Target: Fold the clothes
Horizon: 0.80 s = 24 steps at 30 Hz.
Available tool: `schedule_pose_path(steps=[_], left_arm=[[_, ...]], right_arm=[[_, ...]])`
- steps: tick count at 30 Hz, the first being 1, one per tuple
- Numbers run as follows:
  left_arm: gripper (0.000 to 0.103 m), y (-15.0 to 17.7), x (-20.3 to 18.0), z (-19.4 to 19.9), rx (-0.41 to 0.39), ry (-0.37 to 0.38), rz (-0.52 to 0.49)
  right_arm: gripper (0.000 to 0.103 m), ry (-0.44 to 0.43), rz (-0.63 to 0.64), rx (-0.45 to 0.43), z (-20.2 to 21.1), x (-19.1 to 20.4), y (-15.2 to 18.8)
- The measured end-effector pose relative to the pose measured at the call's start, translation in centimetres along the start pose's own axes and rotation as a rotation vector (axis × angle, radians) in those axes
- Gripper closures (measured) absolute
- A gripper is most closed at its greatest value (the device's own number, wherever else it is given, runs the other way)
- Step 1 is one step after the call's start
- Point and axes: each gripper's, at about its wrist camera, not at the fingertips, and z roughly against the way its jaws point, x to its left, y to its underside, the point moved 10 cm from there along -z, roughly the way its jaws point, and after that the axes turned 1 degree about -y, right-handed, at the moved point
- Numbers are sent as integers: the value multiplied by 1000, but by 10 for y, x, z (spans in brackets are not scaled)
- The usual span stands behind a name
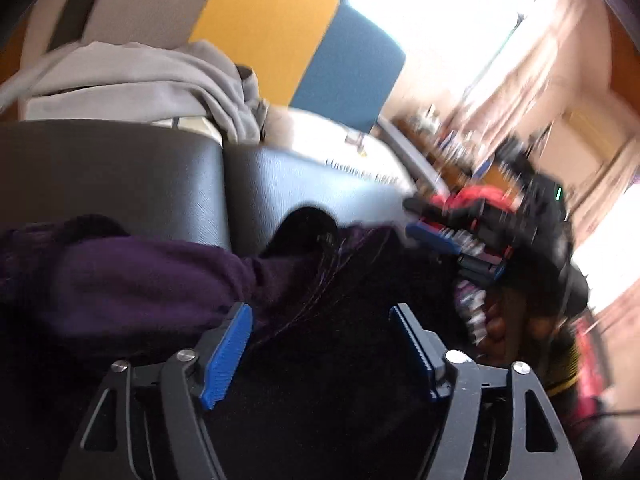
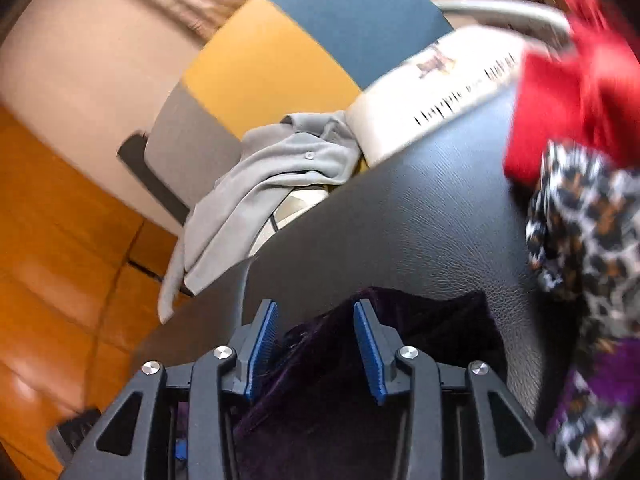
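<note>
A dark purple velvety garment (image 1: 140, 280) lies crumpled on a black leather surface (image 1: 120, 168). My left gripper (image 1: 320, 312) hovers over it with its blue pads wide apart and not pressing the cloth beneath. In the right wrist view the same purple garment (image 2: 320, 380) runs up between the fingers of my right gripper (image 2: 317, 306). Its jaws stand partly apart and the pads do not squeeze the cloth. The left wrist view also shows the right gripper (image 1: 424, 222), blurred and carried by a hand, at the garment's right end.
A grey shirt (image 2: 272, 176) hangs over the far edge of the black surface (image 2: 400, 220). A red garment (image 2: 568, 92) and a leopard-print one (image 2: 592, 220) lie at the right. Behind stand a yellow and blue chair back (image 1: 272, 32), a white lettered cushion (image 2: 440, 92) and wooden floor (image 2: 60, 240).
</note>
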Motion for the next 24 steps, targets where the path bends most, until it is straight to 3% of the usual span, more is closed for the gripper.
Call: schedule_pose_path(steps=[2, 8, 11, 14, 15, 17, 20, 24], left_arm=[[22, -8, 13, 27, -62, -12, 18], [22, -23, 109, 72, -127, -242, 73], [22, -23, 134, 67, -98, -294, 72], [22, -19, 159, 58, -66, -353, 70], [22, -14, 165, 54, -59, -359, 70], [22, -15, 167, 54, -80, -347, 82], [22, -20, 172, 62, -131, -242, 187], [19, -25, 180, 81, -172, 21, 418]], right_arm=[[62, 16, 93, -8, 9, 20, 3], [62, 29, 356, 80, -9, 80, 45], [62, 96, 483, 126, -29, 92, 74], [61, 190, 545, 185, -45, 77, 105], [61, 189, 557, 165, -43, 73, 111], [61, 178, 553, 142, -40, 71, 112], [61, 152, 530, 141, -42, 68, 111], [61, 114, 492, 141, -43, 66, 108]])
